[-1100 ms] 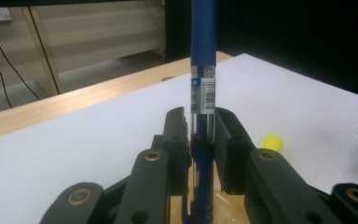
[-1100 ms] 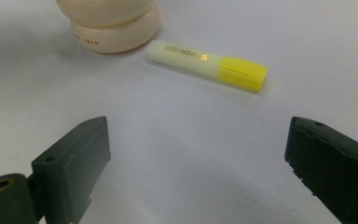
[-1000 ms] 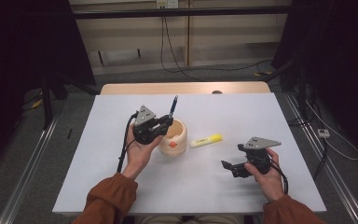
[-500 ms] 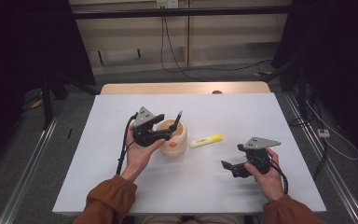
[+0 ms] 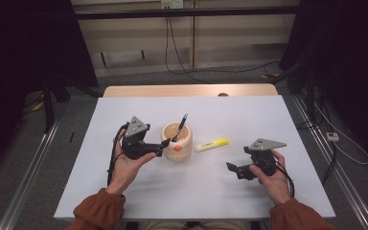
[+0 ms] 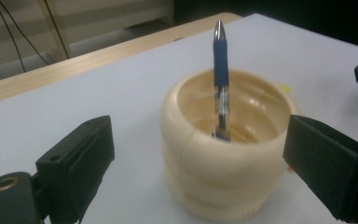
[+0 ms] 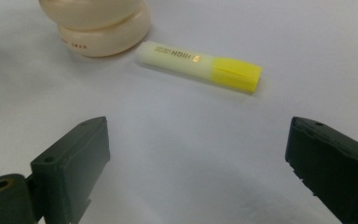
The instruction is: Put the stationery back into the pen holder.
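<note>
One pen (image 5: 180,126) is in: it stands tilted inside the cream wooden cup (image 5: 177,142), tip end up, leaning on the far rim in the left gripper view (image 6: 221,79). Left hand-held gripper (image 5: 165,143) sits just beside the cup's left wall; its jaws have just been opening and now stand spread wide, nothing pinched. In its own view the cup (image 6: 223,154) sits between the two pads but they don't press on it. I read this as the release step of dropping the pen into the holder, done.

Yellow highlighter (image 5: 212,143) lies flat on the white surface (image 5: 268,115), just right of the cup, not touching it as far as I can tell. Right hand-held gripper (image 5: 230,167) rests near the front right, jaws spread, empty, aimed at the highlighter (image 7: 200,65), which lies crosswise ahead of it with its cap to the right in that view.

Next, judging from the layout: highlighter goes in the cup too. Right side needs to move forward, straddle the barrel across its short axis, pinch mid-body, lift and tip it upright over the rim. Left should back off first to clear the cup. Risk: knocking the leaning pen.
</note>
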A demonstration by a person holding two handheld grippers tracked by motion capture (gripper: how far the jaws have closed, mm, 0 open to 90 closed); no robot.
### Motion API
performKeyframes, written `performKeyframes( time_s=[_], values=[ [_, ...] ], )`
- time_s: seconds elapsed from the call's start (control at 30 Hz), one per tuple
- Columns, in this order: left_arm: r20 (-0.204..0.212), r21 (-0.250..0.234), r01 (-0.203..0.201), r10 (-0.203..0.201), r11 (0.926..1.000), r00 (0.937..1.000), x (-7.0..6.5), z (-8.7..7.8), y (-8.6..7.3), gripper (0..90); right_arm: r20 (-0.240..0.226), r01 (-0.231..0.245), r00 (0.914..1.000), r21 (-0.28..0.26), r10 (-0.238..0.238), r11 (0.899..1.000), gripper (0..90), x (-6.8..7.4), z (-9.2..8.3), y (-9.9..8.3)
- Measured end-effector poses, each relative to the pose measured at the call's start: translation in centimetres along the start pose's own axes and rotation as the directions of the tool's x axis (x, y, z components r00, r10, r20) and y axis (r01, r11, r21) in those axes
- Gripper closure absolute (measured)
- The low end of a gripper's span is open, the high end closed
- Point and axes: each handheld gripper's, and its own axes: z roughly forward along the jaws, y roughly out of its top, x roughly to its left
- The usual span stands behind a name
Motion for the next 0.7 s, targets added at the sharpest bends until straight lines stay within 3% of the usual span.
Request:
performKeyframes(
  time_s=[0.33, 0.5, 0.63, 0.7],
  values=[
    [-0.015, -0.008, 0.002, -0.002, 1.0000, 0.9999, -0.7, -2.8, -1.9, 7.8, 0.035, 0.037, 0.9987, 0.002, -0.037, 0.999, 6.1, -0.1, 0.5, 0.7],
    [-0.019, 0.016, 0.001, -0.001, 0.9999, 0.9998, -0.8, -4.2, -3.6, 6.9, 0.039, 0.025, 0.9989, 0.013, -0.025, 1.000, 9.8, -0.6, 0.6, 1.3],
    [-0.042, 0.031, 0.034, -0.033, 0.9989, 0.9986, -0.9, -5.4, -5.5, 6.4, 0.024, -0.010, 0.9997, 0.021, 0.009, 1.000, 16.1, -1.2, 0.8, 1.7],
    [-0.040, 0.042, 0.046, -0.045, 0.9980, 0.9982, -1.2, -5.9, -6.1, 6.4, 0.043, 0.005, 0.9990, 0.031, -0.006, 1.000, 16.3, -1.2, 1.0, 1.9]
  ],
)
